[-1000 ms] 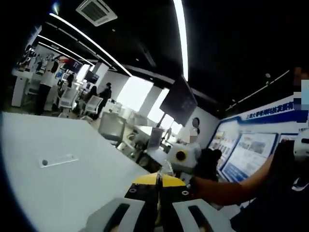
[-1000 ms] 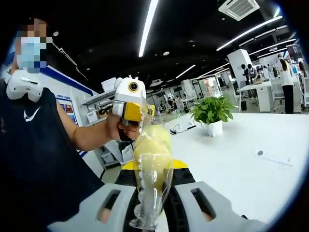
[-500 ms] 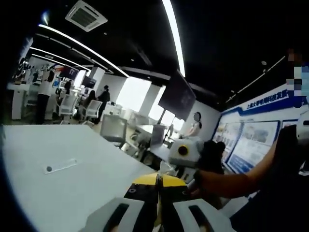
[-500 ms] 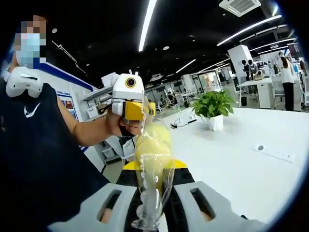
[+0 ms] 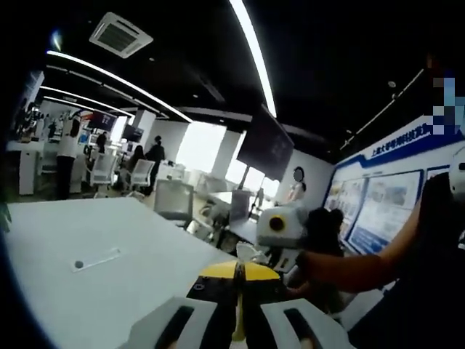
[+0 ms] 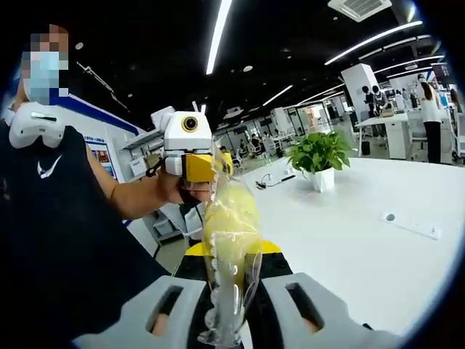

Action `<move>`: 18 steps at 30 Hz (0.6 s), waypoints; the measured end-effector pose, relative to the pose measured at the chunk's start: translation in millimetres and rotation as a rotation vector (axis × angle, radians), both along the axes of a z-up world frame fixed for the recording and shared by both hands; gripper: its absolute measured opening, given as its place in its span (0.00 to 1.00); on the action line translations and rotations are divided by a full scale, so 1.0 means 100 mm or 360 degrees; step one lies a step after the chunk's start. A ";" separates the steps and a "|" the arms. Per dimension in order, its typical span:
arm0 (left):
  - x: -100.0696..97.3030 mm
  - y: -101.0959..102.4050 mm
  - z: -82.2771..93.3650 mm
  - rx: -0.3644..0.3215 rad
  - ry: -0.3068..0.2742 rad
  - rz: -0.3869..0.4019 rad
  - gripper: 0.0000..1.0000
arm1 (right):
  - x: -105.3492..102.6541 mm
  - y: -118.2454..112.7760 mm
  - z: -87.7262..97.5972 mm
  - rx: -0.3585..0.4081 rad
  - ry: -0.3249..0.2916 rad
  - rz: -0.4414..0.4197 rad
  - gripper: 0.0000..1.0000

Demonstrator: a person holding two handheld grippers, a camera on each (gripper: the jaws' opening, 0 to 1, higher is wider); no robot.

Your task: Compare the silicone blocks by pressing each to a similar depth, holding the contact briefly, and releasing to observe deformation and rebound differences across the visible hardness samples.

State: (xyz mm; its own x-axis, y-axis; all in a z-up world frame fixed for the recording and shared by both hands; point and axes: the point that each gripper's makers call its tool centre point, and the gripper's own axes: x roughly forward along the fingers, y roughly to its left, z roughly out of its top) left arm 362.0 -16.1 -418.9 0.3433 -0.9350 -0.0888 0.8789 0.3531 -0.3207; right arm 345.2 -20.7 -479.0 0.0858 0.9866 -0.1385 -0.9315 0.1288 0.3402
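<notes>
Both tongs were raised well above the white worktop (image 6: pixel 378 247), w/ a clear bag holding a yellow block (image 6: pixel 231 218) stretched between them. The right tongs (image 6: pixel 231 320) pinched the bag's near end; the left tongs (image 5: pixel 236 331) sat pressed together on its other end, their yellow nose touching the plastic in the right gripper view. A potted plant (image 6: pixel 317 161) stood on the worktop beyond the bag. Risk, as judged: thin, taut film could slip or tear if either hand pulled away, dropping the sample before any press test.
</notes>
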 end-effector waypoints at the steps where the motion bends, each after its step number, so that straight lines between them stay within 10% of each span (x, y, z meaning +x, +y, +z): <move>1: 0.00 0.00 -0.01 0.0002 0.0009 0.0000 0.00 | 0.00 0.00 -0.01 0.0000 0.0006 0.0006 0.04; 18: 0.02 -0.04 -0.10 0.0091 -0.0016 0.0059 0.00 | 0.02 -0.05 -0.09 -0.0032 0.0040 -0.0005 0.05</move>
